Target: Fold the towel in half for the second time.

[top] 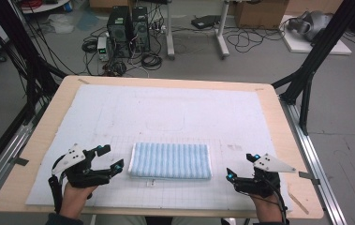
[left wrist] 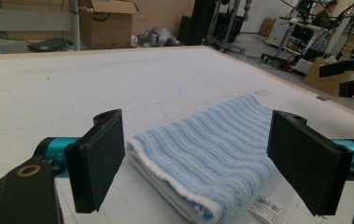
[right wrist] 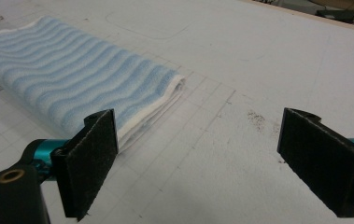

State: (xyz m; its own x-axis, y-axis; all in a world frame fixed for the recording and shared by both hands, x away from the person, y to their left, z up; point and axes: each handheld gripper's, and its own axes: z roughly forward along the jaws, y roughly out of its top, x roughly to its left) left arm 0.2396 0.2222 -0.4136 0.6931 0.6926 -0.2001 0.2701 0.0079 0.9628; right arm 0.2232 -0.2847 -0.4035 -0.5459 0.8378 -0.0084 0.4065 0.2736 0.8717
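Both wait wide open: left gripper (top: pixel 111 157) at the folded towel's (top: pixel 171 160) nine o'clock, right gripper (top: pixel 242 167) at three. This looks like the approach step. Next, each likely closes in on its near towel end.

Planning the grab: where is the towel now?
In the high view the folded towel lies flat on the white mat, near its front edge, between the left hand-held gripper and the right one.

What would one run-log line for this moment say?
left gripper: open, left of towel, apart | right gripper: open, right of towel, apart | folded blue striped towel: flat on white mat, untouched
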